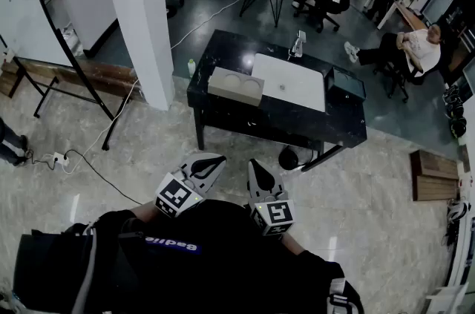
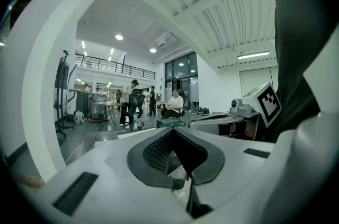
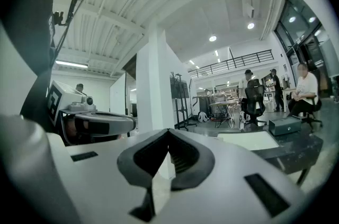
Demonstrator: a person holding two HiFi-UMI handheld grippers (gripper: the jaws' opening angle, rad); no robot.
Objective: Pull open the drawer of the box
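A black table (image 1: 223,53) stands a few steps ahead on the tiled floor. On its left part lies a flat beige box (image 1: 236,86) with two round recesses on top. A dark box (image 1: 346,84) sits at the table's right end, and it also shows as the dark box (image 3: 285,125) in the right gripper view. I cannot make out a drawer on either. My left gripper (image 1: 215,159) and right gripper (image 1: 252,164) are held close to the person's body, well short of the table. Both are shut with nothing held, and their tips point toward the table.
A white mat (image 1: 289,82) covers the table's middle. A white pillar (image 1: 141,8) and a whiteboard stand (image 1: 44,45) rise at the left. A power strip (image 1: 56,159) with its cable lies on the floor. Seated people (image 1: 415,45) and chairs are behind the table.
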